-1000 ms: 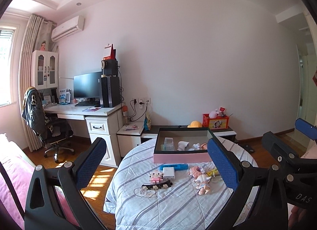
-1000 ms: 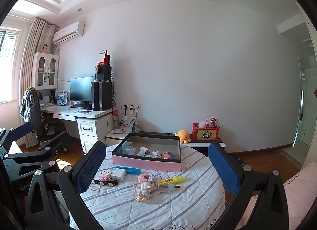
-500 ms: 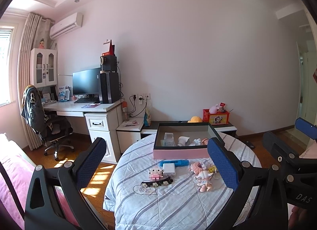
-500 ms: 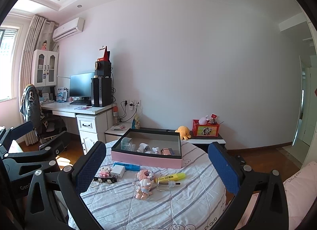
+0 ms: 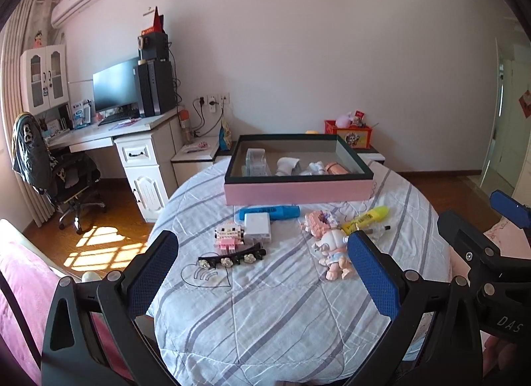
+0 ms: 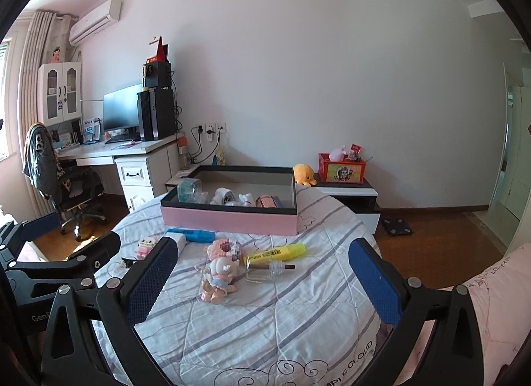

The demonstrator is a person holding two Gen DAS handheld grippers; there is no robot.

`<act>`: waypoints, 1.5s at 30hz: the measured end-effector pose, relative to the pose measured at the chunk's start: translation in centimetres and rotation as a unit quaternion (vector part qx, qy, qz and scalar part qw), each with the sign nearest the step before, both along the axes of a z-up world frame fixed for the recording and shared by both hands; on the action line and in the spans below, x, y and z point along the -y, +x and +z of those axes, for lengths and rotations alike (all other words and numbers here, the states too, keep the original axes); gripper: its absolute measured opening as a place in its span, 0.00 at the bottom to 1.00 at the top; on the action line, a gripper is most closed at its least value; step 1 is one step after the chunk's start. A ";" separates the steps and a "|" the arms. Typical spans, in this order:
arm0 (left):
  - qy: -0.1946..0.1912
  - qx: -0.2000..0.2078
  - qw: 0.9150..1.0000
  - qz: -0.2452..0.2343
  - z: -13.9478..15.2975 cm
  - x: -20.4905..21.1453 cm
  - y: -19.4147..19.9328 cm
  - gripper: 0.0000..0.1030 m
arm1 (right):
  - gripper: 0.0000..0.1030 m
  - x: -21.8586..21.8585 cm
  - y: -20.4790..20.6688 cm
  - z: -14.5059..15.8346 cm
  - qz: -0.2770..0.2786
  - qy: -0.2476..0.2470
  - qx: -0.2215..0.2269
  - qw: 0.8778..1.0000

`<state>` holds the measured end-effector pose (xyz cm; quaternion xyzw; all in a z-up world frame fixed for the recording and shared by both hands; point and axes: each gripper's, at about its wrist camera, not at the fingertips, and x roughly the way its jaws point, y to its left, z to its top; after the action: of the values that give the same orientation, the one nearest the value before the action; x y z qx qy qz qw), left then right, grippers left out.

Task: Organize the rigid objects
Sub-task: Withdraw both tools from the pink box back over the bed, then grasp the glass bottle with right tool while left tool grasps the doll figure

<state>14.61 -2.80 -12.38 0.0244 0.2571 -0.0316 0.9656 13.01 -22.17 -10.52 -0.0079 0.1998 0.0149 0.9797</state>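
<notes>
A: Starting with the left wrist view, what are the fingers doing?

B: The left gripper (image 5: 262,273) is hanging released, its blue-padded fingers (image 5: 151,273) spread wide and gripping nothing. Between them, on the striped counter (image 5: 265,319), a black hair clip (image 5: 232,258) is lying nearest the tips; beyond it a pink block figure (image 5: 228,236) is sitting just beside a white charger (image 5: 257,227), with a blue highlighter (image 5: 270,211) farther on. By the right finger a baby doll (image 5: 333,253) is lying, and past it a pink block toy (image 5: 320,221) and a yellow highlighter (image 5: 365,219). Farthest ahead, the pink box (image 5: 297,190) is holding several small items.

A: Any writing?

B: "DAS" is showing on the right gripper's body at the right edge.

A: And the right wrist view?

B: The right gripper (image 6: 262,273) is likewise released and empty. The doll (image 6: 219,278) is lying between the fingers, toward the left one, with a small glass bottle (image 6: 265,269) touching the yellow highlighter (image 6: 275,252) beyond. The box (image 6: 229,218) is sitting ahead. "CLOUD" is readable on the cloth below the right finger, and "Gen" on the left gripper's body.
</notes>
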 end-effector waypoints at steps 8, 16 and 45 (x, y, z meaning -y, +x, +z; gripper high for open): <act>-0.010 -0.079 0.997 -0.022 -4.8 2.4 4.5 1.00 | 1.00 3.1 4.0 -5.0 -0.013 0.021 -0.068 0.997; -0.035 -0.149 0.987 -0.051 -8.6 5.4 8.2 1.00 | 1.00 6.3 6.6 -8.0 -0.036 0.037 -0.107 0.993; -0.008 -0.147 0.987 -0.059 -9.8 3.2 9.9 0.47 | 1.00 3.4 14.1 -11.4 0.015 0.056 -0.191 0.980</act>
<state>24.47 -6.00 -22.21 0.0273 0.3943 -0.0941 0.9137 27.09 -25.57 -21.95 0.0473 0.3824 0.0421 0.9218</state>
